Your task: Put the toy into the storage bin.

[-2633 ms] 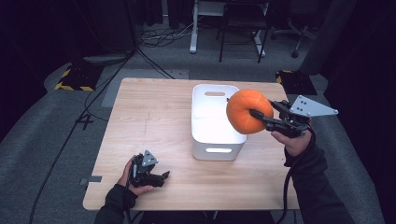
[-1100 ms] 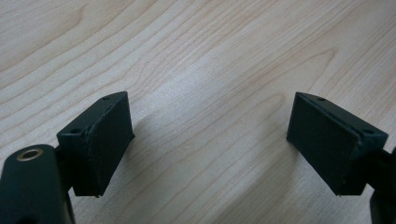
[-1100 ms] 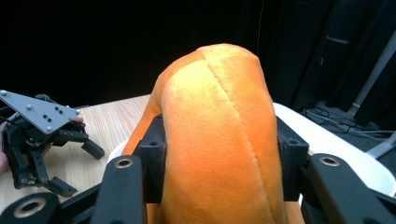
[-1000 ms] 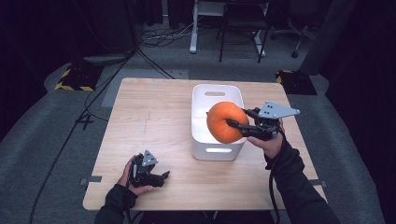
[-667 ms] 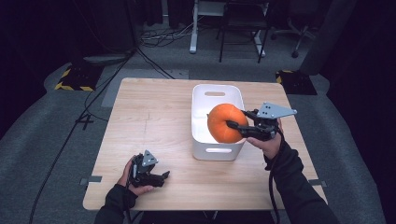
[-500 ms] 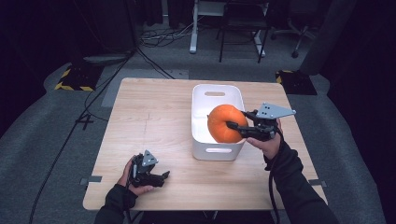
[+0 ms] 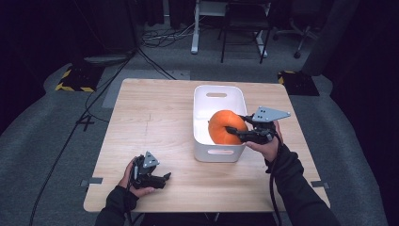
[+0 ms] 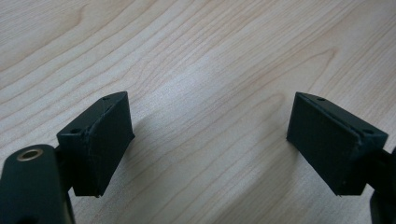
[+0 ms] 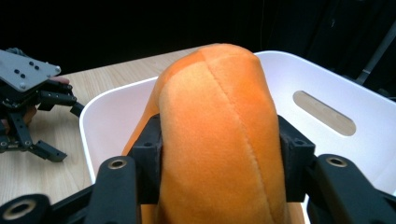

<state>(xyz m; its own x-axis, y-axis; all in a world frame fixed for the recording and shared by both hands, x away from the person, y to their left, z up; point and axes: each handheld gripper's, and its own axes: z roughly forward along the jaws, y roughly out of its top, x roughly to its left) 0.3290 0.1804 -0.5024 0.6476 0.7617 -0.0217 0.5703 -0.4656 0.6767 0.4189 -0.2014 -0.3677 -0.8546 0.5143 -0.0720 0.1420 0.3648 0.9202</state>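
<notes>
Inside the white rectangular plastic bin, the right tongs clamp a soft orange plush pumpkin. At seven o'clock on the pale wooden counter, the left tongs gape wide, holding nothing.

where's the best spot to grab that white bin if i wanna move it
Grip the white bin at a handle slot, probably the near one, coming from the person's side. The slot gives the jaws an edge to close on. The right gripper, shut on the orange plush, hangs over it, so the left gripper is free.
</notes>
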